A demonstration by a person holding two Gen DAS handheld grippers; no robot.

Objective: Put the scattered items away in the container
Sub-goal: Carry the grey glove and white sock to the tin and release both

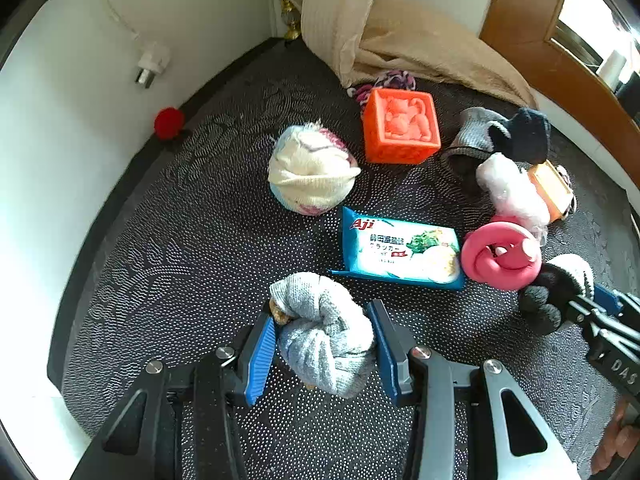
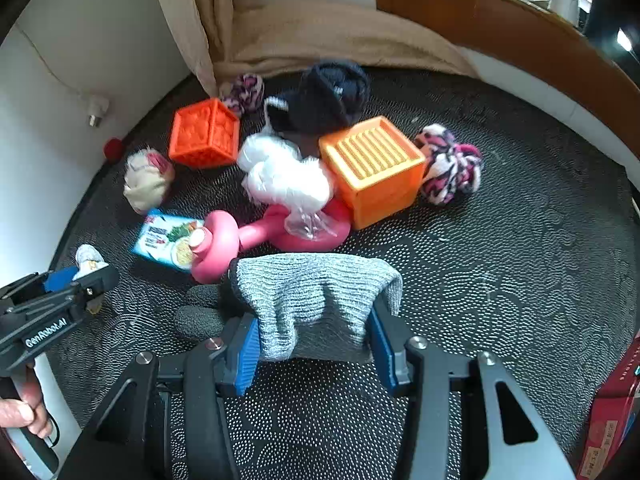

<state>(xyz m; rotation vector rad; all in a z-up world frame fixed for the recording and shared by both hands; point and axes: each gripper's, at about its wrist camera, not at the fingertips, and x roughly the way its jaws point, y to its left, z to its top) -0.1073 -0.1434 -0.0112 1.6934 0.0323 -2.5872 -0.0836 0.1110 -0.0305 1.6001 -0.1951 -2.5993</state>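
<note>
Well, orange container (image 2: 374,168) upside down, nothing visible in it

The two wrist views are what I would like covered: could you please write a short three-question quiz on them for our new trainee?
1. True or false: the left gripper holds a rolled grey sock.
2. What lies between the cream sock ball and the pink ring toy? A) a spoon B) a blue snack packet C) a cup
3. Fill in: the right gripper grips a grey ____.

Key: 1 true; 2 B; 3 glove.
</note>
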